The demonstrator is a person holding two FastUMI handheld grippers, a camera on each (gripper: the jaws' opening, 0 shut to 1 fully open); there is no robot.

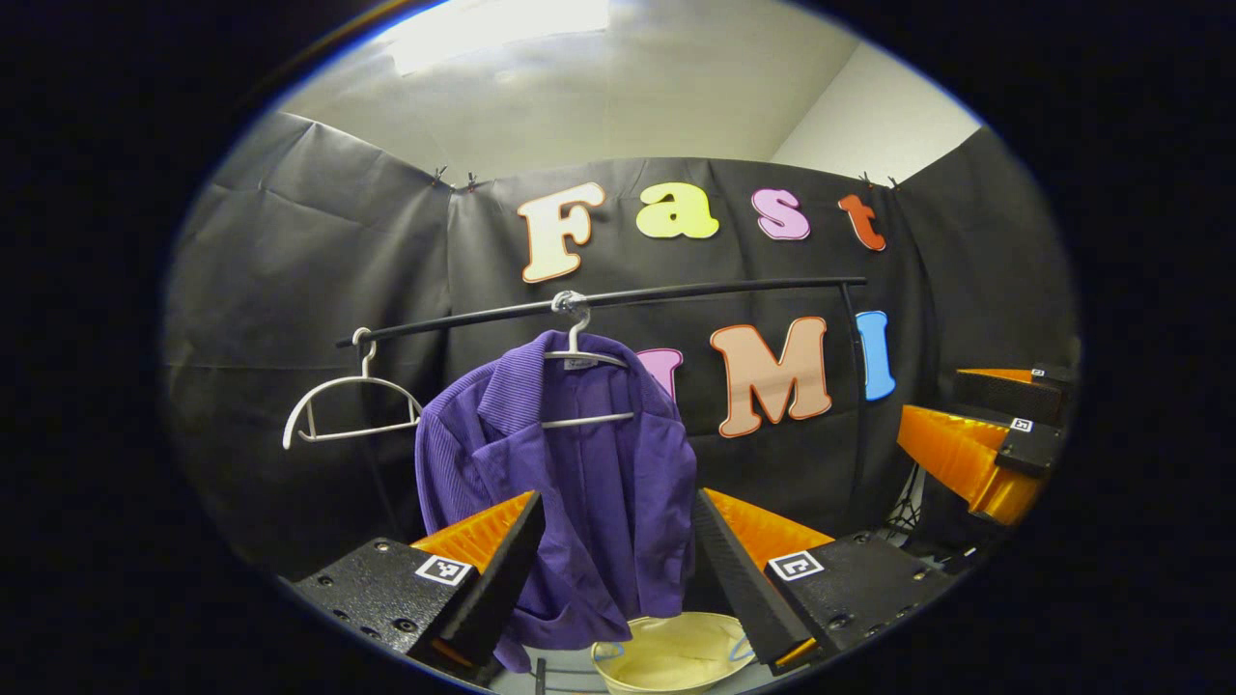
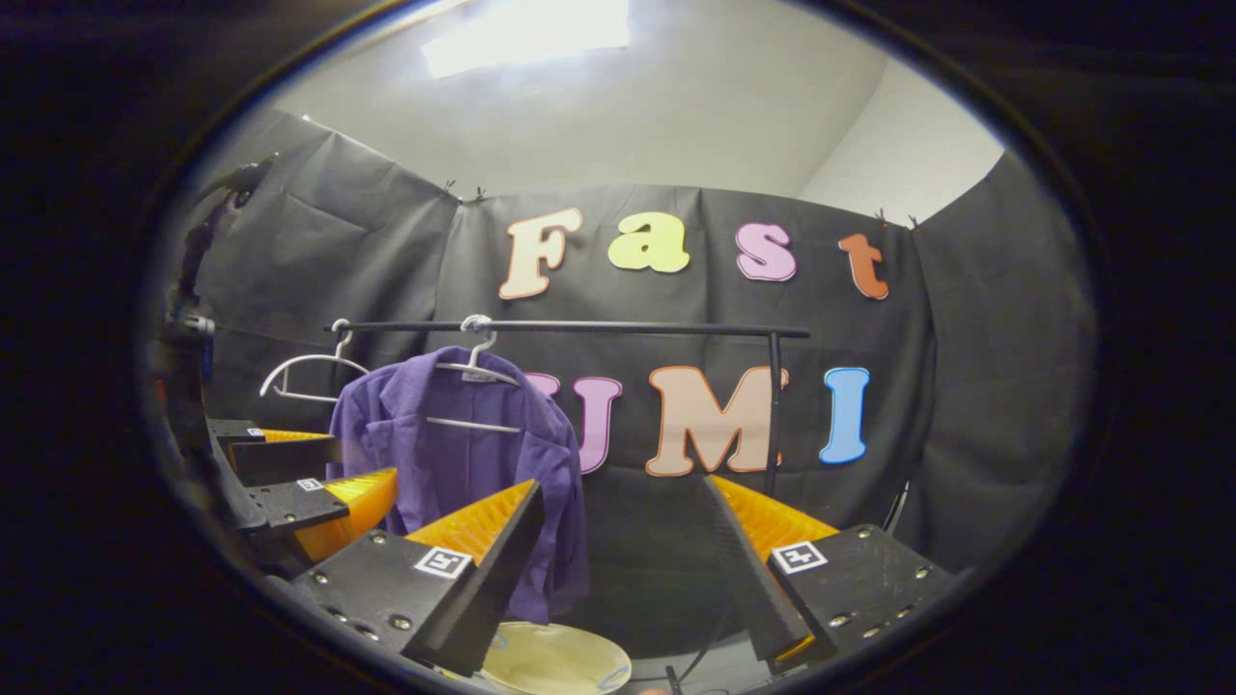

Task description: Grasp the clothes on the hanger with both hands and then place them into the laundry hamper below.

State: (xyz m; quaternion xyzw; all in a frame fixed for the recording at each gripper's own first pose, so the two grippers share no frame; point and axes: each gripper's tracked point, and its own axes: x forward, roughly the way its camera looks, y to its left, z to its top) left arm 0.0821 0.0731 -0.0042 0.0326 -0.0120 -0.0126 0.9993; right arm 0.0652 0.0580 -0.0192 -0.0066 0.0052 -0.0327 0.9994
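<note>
Before the purple shirt (image 1: 579,463) — both grippers (image 1: 618,526) (image 2: 623,521) spread wide, holding nothing.

Two hangers (image 1: 352,401) (image 1: 584,372), one purple garment (image 1: 570,492), one rail (image 1: 599,304), one hamper (image 1: 671,656), two grippers (image 1: 618,541) (image 2: 623,541)

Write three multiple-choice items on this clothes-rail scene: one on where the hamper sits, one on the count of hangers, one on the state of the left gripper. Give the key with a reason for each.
1. Where is the laundry hamper?
A. Below the purple shirt
B. On top of the rail
C. Hung on the empty hanger

2. How many hangers hang on the rail?
A. One
B. Two
C. Four

3. What state is the left gripper in?
A. Shut on the shirt
B. Shut on the rail
C. Open, short of the shirt

Key: 1 A, the cream rim shows under the shirt's hem. 2 B, one bare, one carrying the shirt. 3 C, its fingers stand wide apart, holding nothing.
</note>
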